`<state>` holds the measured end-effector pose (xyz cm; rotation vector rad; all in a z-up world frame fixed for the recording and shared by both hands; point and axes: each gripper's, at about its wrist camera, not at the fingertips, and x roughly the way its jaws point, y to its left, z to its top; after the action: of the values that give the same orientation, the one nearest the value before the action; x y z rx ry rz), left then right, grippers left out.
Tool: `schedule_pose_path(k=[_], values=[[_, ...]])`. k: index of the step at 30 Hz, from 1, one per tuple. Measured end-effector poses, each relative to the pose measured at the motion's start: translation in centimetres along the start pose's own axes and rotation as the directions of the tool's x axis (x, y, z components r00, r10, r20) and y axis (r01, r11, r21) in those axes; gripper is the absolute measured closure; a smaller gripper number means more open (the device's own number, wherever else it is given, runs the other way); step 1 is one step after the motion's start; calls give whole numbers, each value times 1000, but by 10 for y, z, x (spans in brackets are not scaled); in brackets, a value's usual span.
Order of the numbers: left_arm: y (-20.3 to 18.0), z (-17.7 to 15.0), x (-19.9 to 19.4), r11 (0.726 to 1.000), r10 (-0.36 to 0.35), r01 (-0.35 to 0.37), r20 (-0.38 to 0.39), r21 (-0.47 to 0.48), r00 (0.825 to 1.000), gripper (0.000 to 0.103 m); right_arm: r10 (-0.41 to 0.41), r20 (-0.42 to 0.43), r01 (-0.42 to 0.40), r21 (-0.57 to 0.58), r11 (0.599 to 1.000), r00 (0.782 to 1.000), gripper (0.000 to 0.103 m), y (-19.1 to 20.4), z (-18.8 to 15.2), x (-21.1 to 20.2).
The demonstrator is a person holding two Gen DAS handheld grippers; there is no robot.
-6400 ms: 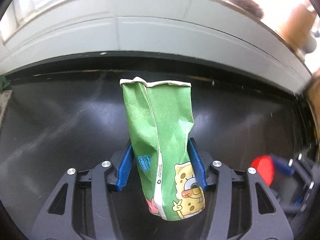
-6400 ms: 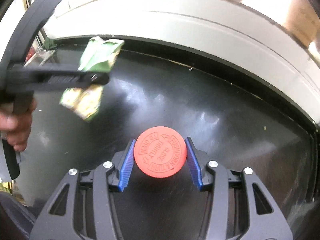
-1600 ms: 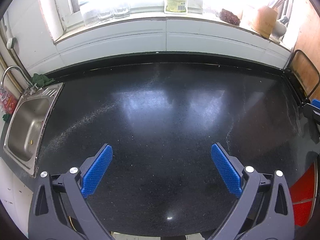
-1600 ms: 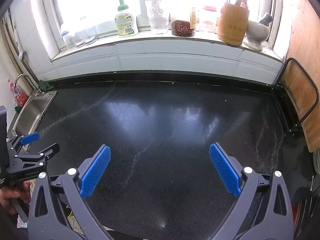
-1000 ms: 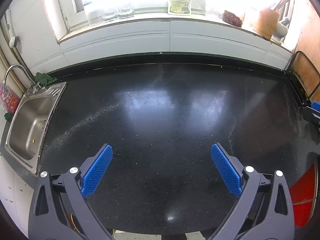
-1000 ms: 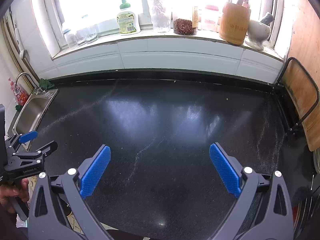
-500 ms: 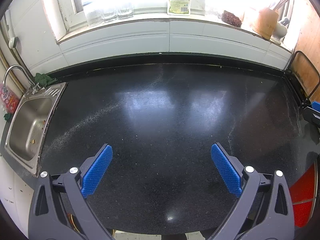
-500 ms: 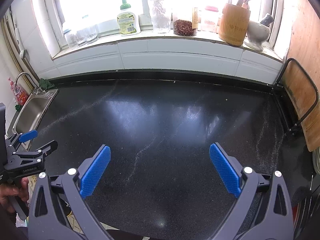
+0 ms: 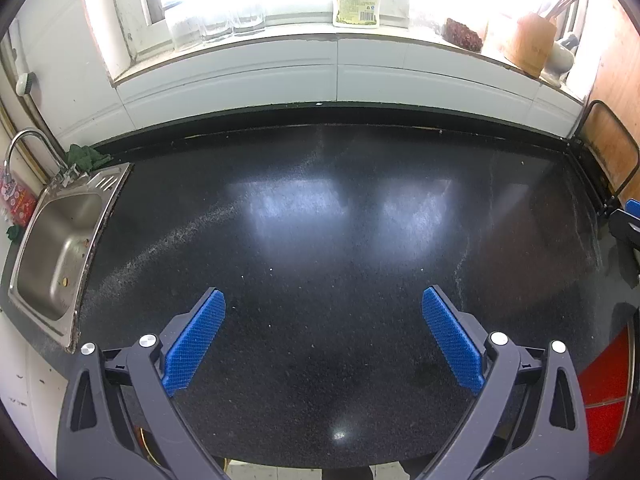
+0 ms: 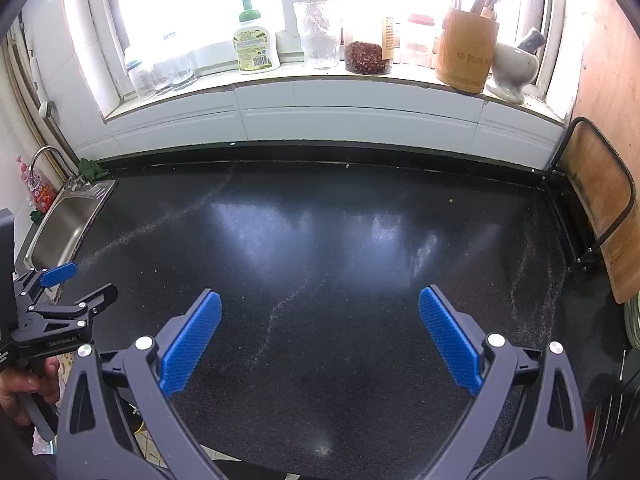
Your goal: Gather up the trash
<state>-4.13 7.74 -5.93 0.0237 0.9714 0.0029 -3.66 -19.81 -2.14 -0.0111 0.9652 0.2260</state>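
A: Looking along the left claw (image 9: 322,299): blue pads (image 9: 196,336) spread wide apart, nothing between them, only glossy black countertop (image 9: 320,220) beneath.

B: Same with the right claw (image 10: 319,298). Gaping fully, gripping nothing, sitting at the lower middle of the frame over the same dark counter.

A: And the trash?

B: Cannot tell where. Just pale streaks of dust and a few crumbs across the stone.

A: Red shape (image 9: 604,396) at the lower right edge of the left view, though. Cut off by the frame, too partial to name.

B: Noted. Steel sink (image 9: 102,216) at the left edge, faucet (image 9: 24,144) curving above it, green cloth (image 9: 86,156) bunched behind the sink's far corner.

A: Seen from the right view too, with the left claw poking in at the lower left, a left hand (image 10: 24,384) wrapped round its handle.

B: Along the top, on the bright windowsill: soap bottle (image 10: 254,40), jar of red bits (image 10: 368,56), wooden utensil holder (image 10: 466,52), stone mortar (image 10: 514,68) with pestle.

A: Wooden board (image 10: 600,208) leaning in a black wire rack at the right edge.
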Motion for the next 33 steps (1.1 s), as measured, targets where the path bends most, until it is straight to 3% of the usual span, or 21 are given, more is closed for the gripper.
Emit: schedule_pose_path(k=[33], values=[[1,1,0,1000,4,-4,-3,6,1000,7,5,-2,-5,-2,1000,1000,7,0,0,1]])
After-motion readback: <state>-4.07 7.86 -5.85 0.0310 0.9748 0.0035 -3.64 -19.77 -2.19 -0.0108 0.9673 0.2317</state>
